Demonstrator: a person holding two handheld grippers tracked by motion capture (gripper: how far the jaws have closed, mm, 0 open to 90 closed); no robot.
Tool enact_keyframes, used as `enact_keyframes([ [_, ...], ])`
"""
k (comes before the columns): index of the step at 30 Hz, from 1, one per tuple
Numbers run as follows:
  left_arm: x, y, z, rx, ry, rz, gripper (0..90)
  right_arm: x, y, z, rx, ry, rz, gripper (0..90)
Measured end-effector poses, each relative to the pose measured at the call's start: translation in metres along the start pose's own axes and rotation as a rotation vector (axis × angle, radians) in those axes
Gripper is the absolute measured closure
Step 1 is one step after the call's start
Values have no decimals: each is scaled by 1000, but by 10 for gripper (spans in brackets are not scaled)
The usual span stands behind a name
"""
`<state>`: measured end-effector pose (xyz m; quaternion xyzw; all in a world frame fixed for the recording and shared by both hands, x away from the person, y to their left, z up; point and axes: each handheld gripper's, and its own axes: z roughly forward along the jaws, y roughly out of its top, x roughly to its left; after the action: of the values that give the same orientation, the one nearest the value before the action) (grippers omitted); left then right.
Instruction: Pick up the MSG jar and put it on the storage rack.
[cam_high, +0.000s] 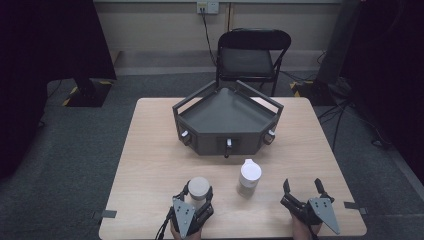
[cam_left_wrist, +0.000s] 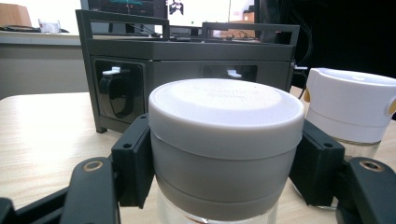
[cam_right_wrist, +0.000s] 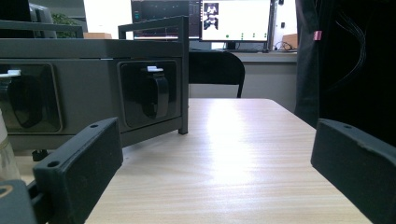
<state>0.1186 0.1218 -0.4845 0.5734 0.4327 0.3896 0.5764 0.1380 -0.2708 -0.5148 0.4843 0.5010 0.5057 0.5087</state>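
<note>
Lower centre of high view: my left tongs clamped grey-lidded jar at lid, on table. Glass below, likely slippery, fragile; lid safest hold. Right tongs wide, empty.

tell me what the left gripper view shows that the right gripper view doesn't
Left gripper view: the grey-lidded jar fills the middle, with the left gripper shut on its lid, one black pad on each side. The white-lidded jar stands just beyond it on the right.

Right gripper view: the right gripper has its jaws wide apart with bare table between them, and a black chair stands behind the table.

Both: the dark grey tray with recessed handles in its front walls, the light wooden table, and lit monitors in the background.
</note>
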Motion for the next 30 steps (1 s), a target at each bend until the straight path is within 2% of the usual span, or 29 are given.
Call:
enact_keyframes([
  [16,5,0,0,-1,-18,2,337,0,0,0,0,0,0,6],
  [22,6,4,1,13,-24,3,337,0,0,0,1,0,0,8],
  [27,9,5,2,13,-38,-14,337,0,0,0,1,0,0,9],
  [30,13,6,1,-1,-59,-5,337,0,0,0,1,-1,0,9],
])
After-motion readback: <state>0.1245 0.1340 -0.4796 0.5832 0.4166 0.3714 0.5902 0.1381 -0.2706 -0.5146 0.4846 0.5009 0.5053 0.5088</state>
